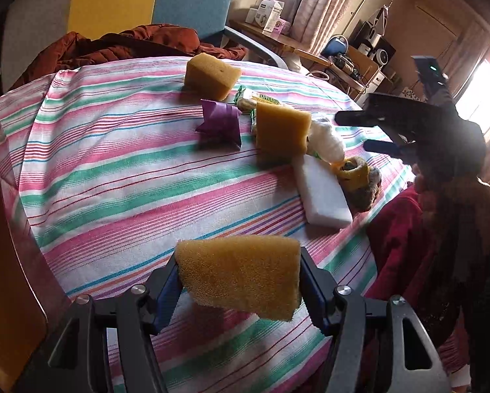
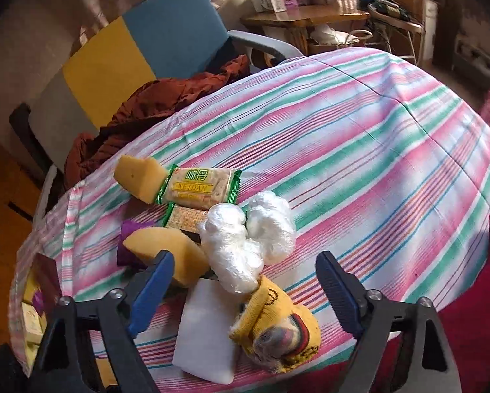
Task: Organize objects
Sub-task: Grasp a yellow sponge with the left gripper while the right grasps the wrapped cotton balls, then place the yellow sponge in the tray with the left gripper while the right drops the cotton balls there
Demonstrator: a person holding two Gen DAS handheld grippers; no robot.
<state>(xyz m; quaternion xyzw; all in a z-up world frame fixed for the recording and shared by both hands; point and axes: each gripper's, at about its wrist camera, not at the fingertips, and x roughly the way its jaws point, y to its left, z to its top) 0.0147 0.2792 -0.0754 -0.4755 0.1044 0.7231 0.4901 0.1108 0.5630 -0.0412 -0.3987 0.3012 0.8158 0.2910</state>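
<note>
My left gripper [image 1: 240,275] is shut on a yellow sponge [image 1: 241,275] and holds it above the striped tablecloth [image 1: 114,180]. Two more yellow sponges [image 1: 212,75] [image 1: 282,129] stand on the table, beside a purple folded paper [image 1: 220,122], cracker packs [image 2: 200,186], balled clear plastic [image 2: 245,235], a white foam block [image 2: 205,330] and a rolled yellow sock [image 2: 277,330]. My right gripper [image 2: 245,281] is open just above the sock and white block; it also shows at the right of the left wrist view [image 1: 359,132].
A chair [image 2: 153,42] with a rust-red garment [image 1: 130,46] stands behind the table. A wooden side table with boxes [image 2: 277,0] is farther back. Red cloth [image 1: 398,245] hangs by the table's right edge.
</note>
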